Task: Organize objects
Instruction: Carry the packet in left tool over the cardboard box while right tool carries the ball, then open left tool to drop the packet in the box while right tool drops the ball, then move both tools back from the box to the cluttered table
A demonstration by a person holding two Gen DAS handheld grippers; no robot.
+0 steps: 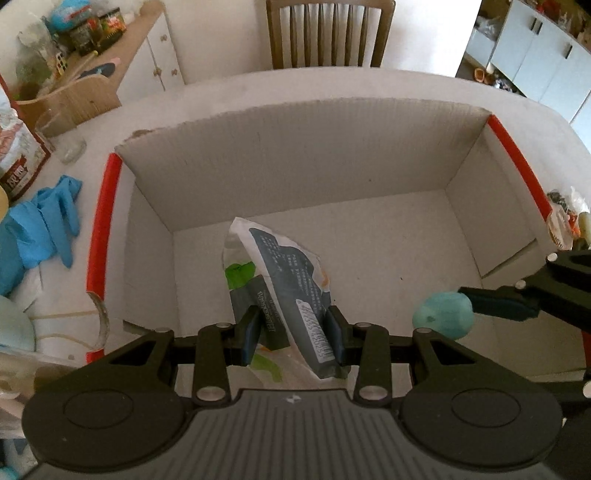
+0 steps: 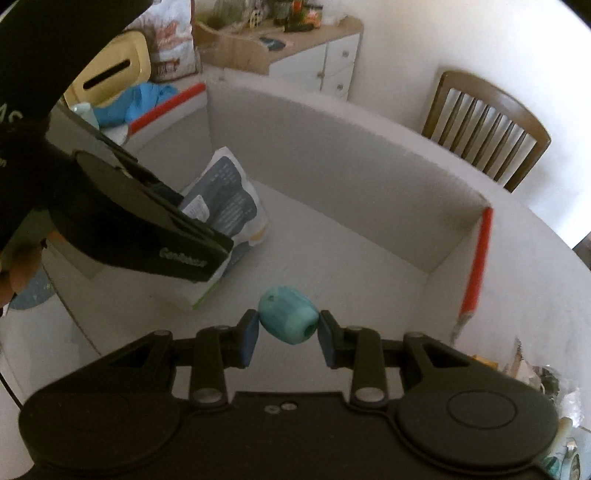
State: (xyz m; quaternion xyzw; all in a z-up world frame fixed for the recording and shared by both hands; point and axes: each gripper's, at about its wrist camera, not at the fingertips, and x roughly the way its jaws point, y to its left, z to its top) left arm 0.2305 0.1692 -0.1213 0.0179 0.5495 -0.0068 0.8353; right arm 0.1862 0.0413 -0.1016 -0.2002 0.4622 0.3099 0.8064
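Note:
A white cardboard box (image 1: 303, 147) with red-taped side rims stands open on the round table; it also shows in the right wrist view (image 2: 332, 155). My left gripper (image 1: 293, 326) is shut on a white and dark-blue packet (image 1: 284, 273) and holds it inside the box, over the floor. The packet also shows in the right wrist view (image 2: 229, 195). My right gripper (image 2: 287, 326) is shut on a small teal egg-shaped object (image 2: 290, 319), above the box's right half. In the left wrist view the teal object (image 1: 443, 314) is at the right.
Blue gloves (image 1: 40, 225) and a glass (image 1: 62, 133) lie on the table left of the box. A wooden chair (image 1: 328, 33) stands behind the table. A cabinet (image 1: 147, 55) with jars is at the back left. Small packets (image 1: 565, 218) lie right of the box.

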